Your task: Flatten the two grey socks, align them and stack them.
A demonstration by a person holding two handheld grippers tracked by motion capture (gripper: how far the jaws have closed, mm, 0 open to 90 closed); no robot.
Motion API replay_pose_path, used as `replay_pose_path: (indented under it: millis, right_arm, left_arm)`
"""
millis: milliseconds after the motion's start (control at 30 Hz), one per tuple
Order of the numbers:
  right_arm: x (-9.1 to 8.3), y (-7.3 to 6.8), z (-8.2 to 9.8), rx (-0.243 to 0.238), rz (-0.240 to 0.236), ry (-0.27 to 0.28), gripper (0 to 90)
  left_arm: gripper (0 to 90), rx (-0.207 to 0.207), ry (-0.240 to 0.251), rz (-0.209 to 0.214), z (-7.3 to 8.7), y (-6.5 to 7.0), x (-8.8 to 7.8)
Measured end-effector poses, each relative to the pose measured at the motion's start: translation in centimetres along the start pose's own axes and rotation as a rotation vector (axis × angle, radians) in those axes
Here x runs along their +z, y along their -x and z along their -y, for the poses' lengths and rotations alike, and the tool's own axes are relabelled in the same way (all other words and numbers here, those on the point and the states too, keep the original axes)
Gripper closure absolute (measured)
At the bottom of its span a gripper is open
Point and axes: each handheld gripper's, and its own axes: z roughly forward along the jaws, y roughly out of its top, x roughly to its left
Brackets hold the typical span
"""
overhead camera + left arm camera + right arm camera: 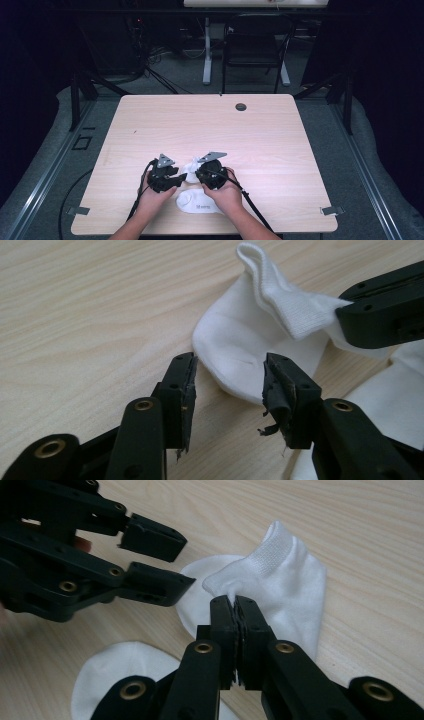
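Observation:
A white sock lies on the wooden table between my two grippers. My right gripper is shut on the ribbed cuff of the white sock and lifts that part off the table. My left gripper stands open just short of the rounded end of the white sock, its jaws apart and holding nothing. A second white sock lies flat near the table's front edge, under the person's hands; it is also seen as the second sock in the right gripper view.
A round grommet sits in the table near its far edge. Beyond the table stand a black chair and a white desk leg. Metal clips hold the table's front corners. Bare wood spreads to the far side.

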Motion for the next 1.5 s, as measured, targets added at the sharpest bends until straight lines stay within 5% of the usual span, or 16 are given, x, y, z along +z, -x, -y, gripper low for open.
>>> replay_pose_path:
  millis: [567,1100,1500]
  right_arm:
    - [-0.9,0.3,0.2,0.013,0.002,0.028,88.0]
    - [-3.6,3.8,2.3,0.086,0.069,0.044,88.0]
    - [-3.3,6.2,4.8,0.146,0.106,-0.005,85.5]
  left_arm:
    - [88.1,-0.005,-0.028,-0.007,0.8,-0.7,0.1]
    - [89.4,-0.013,-0.028,-0.003,1.0,-1.2,-0.2]
    - [89.4,-0.006,-0.027,0.005,1.1,-1.2,-0.2]
